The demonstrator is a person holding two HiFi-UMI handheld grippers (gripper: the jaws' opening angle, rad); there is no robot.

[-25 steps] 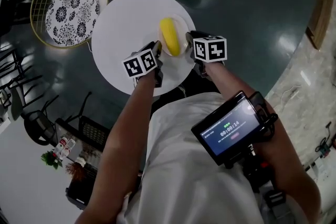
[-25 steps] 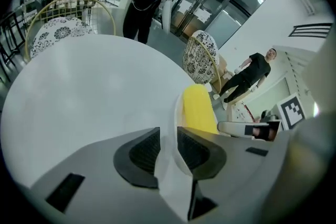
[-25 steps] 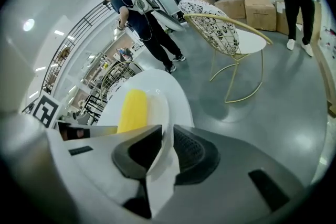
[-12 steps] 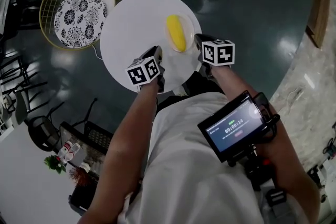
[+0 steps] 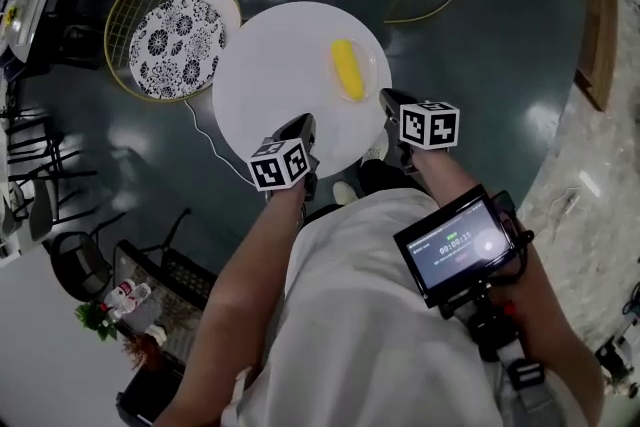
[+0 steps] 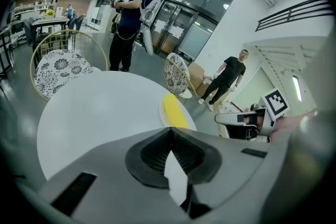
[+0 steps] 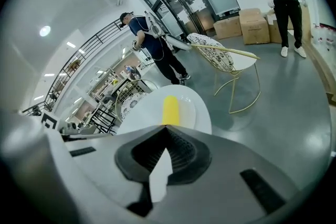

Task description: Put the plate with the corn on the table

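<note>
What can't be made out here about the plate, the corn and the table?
- Head view: the plate is white on the white table, so its rim barely shows. The tabletop hides the table's legs.
- Left gripper view: the left gripper covers the near end of the corn and most of the plate with its own body.
- Right gripper view: the right gripper cuts off the plate's near rim.

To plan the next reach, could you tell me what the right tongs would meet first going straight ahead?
Probably the corn on its plate, just past the table edge; depth is unclear, so the shut right tongs might pass above it.
</note>
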